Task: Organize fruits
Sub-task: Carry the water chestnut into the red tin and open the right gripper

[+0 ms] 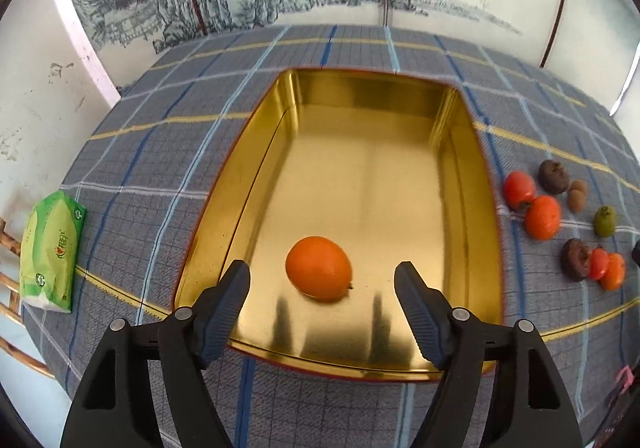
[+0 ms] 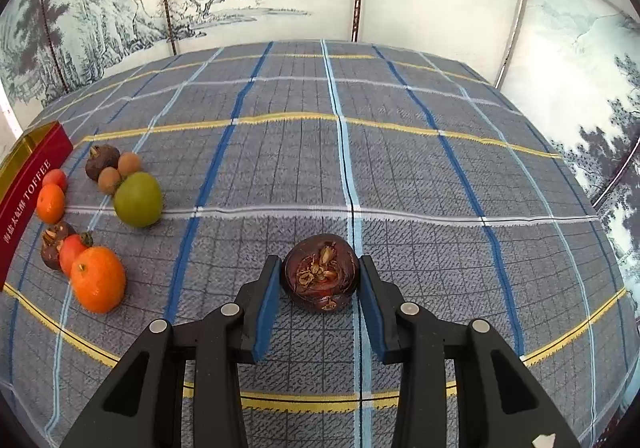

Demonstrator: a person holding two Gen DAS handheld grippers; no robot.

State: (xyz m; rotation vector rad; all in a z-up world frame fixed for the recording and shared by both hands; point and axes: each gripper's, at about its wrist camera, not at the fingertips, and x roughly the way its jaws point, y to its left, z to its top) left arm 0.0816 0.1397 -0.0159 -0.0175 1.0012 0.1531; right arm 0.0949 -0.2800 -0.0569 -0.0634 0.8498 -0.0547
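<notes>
An open gold tin (image 1: 372,175) lies on the checked cloth, and one orange fruit (image 1: 319,268) rests on its floor near the front. My left gripper (image 1: 322,268) hovers over that end, open, its fingers apart on either side of the orange and not touching it. In the right wrist view my right gripper (image 2: 320,262) is shut on a dark brown round fruit (image 2: 321,272), low over the cloth. Loose fruit lie to the left of it: a green fruit (image 2: 138,199), a large orange (image 2: 98,279), a small orange (image 2: 51,203) and another dark brown fruit (image 2: 102,161).
The tin's red side (image 2: 28,187) stands at the far left of the right wrist view, next to the loose fruit. A green tissue pack (image 1: 50,250) lies at the table's left edge. Painted screen panels stand behind the table.
</notes>
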